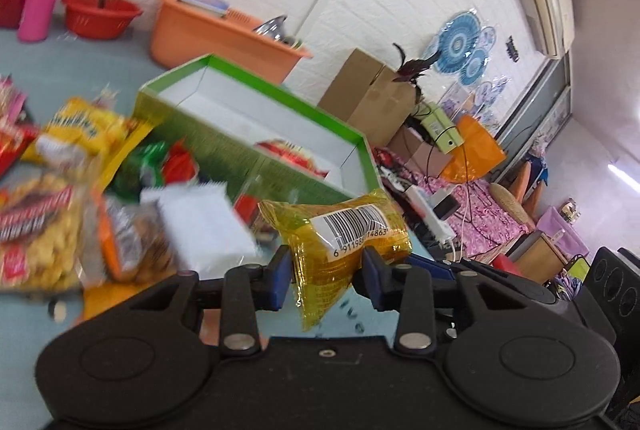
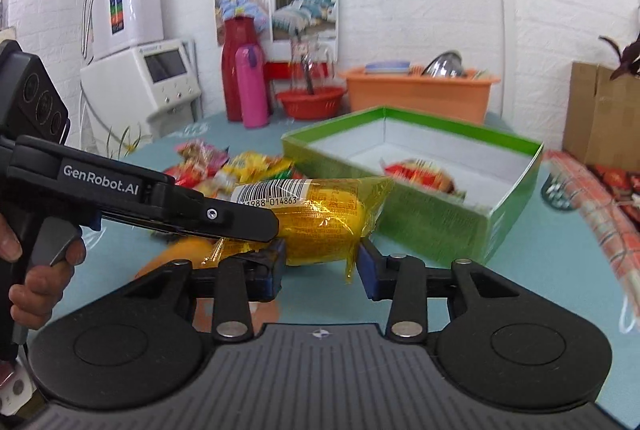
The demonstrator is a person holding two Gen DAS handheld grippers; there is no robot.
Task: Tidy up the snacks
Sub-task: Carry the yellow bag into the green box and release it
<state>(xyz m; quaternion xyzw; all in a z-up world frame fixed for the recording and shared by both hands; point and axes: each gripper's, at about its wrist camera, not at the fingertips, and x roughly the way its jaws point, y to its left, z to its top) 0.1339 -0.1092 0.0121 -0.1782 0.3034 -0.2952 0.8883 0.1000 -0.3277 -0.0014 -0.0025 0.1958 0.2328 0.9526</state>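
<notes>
My left gripper (image 1: 324, 272) is shut on a yellow snack packet (image 1: 344, 234) with a barcode label, held above the table. The same packet (image 2: 320, 218) shows in the right wrist view, with the left gripper coming in from the left. My right gripper (image 2: 320, 270) is just below and in front of the packet, its jaws apart on either side of the packet's lower edge. The green box (image 1: 256, 146) stands open behind, with one red snack (image 2: 420, 172) inside. A pile of snack packets (image 1: 60, 190) lies left of the box.
An orange tub (image 2: 420, 94), a red basin (image 2: 312, 102), a pink bottle (image 2: 252, 86) and a red flask (image 2: 234, 70) stand at the table's far side. A cardboard box (image 2: 600, 110) is at the right. A patterned cloth (image 2: 592, 214) lies at the right edge.
</notes>
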